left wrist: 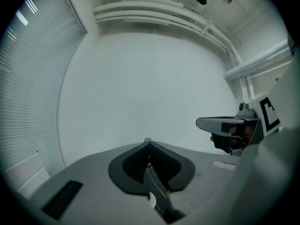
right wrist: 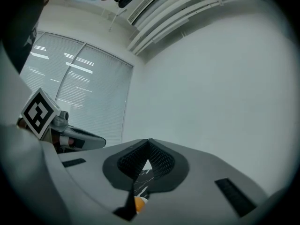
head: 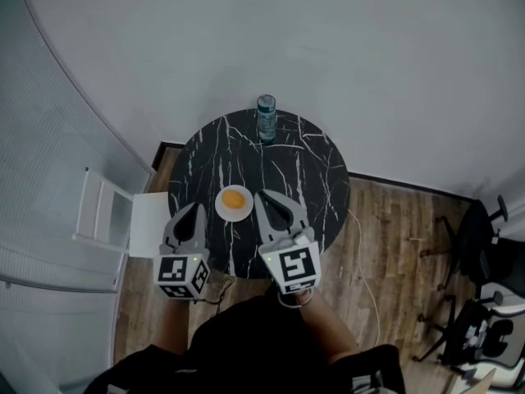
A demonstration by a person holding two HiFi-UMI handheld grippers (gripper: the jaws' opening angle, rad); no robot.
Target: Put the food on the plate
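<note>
A small white plate lies on the near part of the round black marble table. An orange piece of food rests on the plate. My left gripper hovers just left of the plate, and my right gripper just right of it. Both are above the table's near edge and tilted up toward the wall. Both are shut with nothing between the jaws. Below the right jaws, the right gripper view shows a bit of the orange food. In the left gripper view a sliver of plate shows.
A blue drink can stands at the table's far edge. A white folding stand is beside the table on the left. Black office chairs stand at the right on the wooden floor. A thin cable trails there.
</note>
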